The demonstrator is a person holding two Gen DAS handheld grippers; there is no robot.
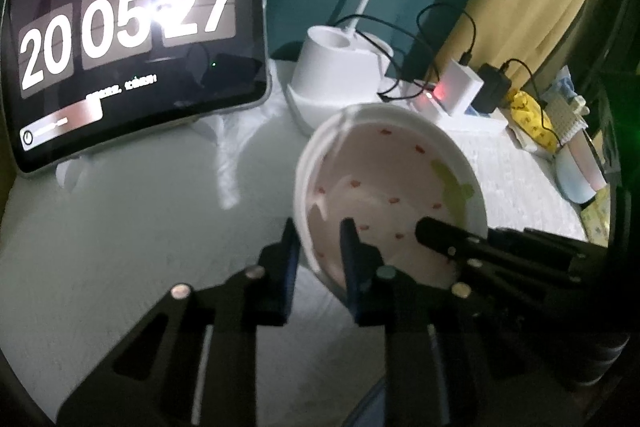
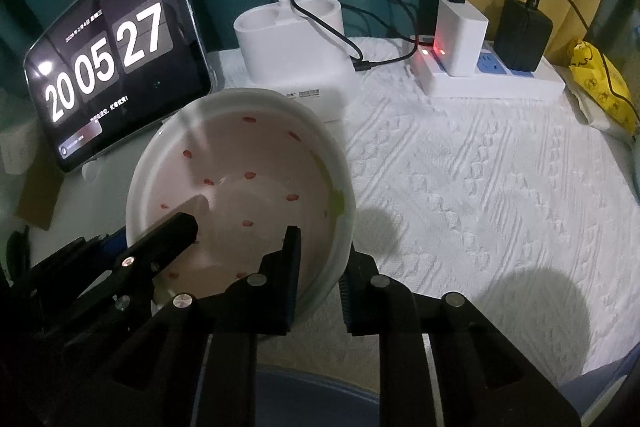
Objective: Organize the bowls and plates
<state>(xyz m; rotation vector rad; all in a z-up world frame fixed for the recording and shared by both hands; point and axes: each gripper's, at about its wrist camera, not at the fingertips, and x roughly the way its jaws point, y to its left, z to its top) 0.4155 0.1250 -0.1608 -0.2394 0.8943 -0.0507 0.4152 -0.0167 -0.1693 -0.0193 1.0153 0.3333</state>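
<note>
The left gripper (image 1: 320,239) clamps the near-left rim of the white bowl (image 1: 392,183) with red specks, one finger inside, one outside; the right gripper (image 2: 320,251) pinches the opposite rim likewise, over the white cloth (image 2: 480,187), near the tablet (image 2: 116,63)

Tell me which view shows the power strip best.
The right wrist view: the power strip lies whole and sharp on the white cloth, with a white charger, a black adapter and a red light. The left wrist view shows only one blurred end of it, squeezed near the edge behind the bowl.
</note>
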